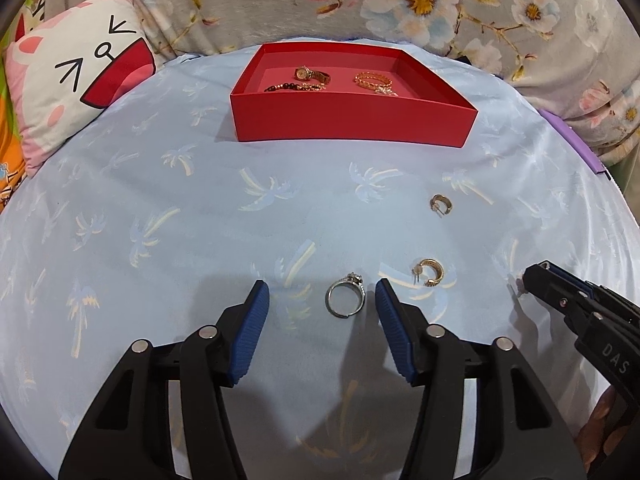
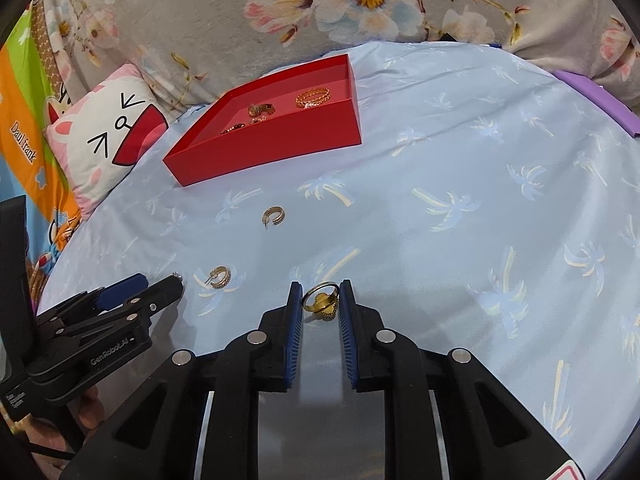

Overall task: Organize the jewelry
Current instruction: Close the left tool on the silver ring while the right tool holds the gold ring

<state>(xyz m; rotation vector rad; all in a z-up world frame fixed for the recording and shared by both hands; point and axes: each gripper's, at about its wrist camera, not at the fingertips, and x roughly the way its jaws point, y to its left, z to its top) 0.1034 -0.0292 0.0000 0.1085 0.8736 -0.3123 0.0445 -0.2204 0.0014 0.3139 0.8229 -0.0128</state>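
Nearest the right wrist camera, the right gripper (image 2: 320, 300) is clenched on a gold ring (image 2: 320, 301) with a flat gold face, its blue pads (image 2: 295, 312) pressing the band from both sides just above the pale blue palm-print sheet (image 2: 460, 160). The left gripper (image 1: 322, 300) stands released, its jaws apart on either side of a silver ring (image 1: 345, 295) with a stone setting that lies flat on the sheet, closer to the right-hand pad and touching neither. Just beside that ring lies a gold hoop earring (image 1: 430, 272), and further out, apart from it, a second hoop earring (image 1: 441, 203). Beyond both sits the red tray (image 1: 352, 116), open on top, holding a gold watch (image 1: 311, 75), a dark beaded bracelet (image 1: 294, 87) and a gold chain bracelet (image 1: 374, 80) on its floor. To the left of the tray a cartoon-face pillow (image 1: 76, 92) leans at the sheet's edge, and a grey floral blanket (image 1: 400, 0) fills the far background
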